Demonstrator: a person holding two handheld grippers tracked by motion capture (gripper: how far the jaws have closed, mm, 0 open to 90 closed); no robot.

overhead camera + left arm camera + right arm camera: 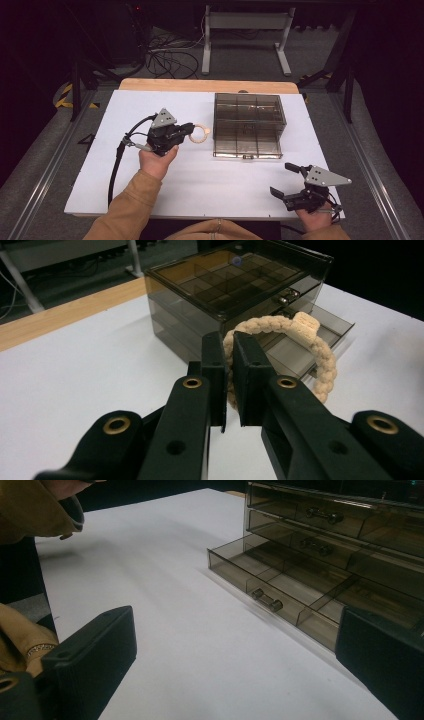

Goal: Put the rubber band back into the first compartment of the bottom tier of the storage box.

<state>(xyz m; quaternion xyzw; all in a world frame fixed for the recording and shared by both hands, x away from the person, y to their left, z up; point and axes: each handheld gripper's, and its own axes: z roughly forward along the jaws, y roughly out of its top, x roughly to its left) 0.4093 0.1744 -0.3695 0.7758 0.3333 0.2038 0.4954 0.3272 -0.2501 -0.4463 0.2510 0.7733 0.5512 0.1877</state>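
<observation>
My left gripper [189, 131] is shut on a beige braided rope bracelet [201, 133], held just left of the smoky clear drawer box [248, 125]. In the left gripper view the bracelet [320, 352] stands upright, pinched between the two black jaws of the left gripper [228, 347], and the drawer box [225, 285] lies right behind it. The box's bottom drawer [280, 587] is pulled out, with dividers inside and a small bar handle [266, 600]. My right gripper [285, 180] rests near the table's front right corner, its jaws wide apart with nothing between them.
The white table top [150, 195] has a wooden strip [205, 85] along its far edge. A white table frame [247, 35] and loose cables [167, 60] lie on the floor beyond. A tan sleeve [35, 505] reaches into the right gripper view.
</observation>
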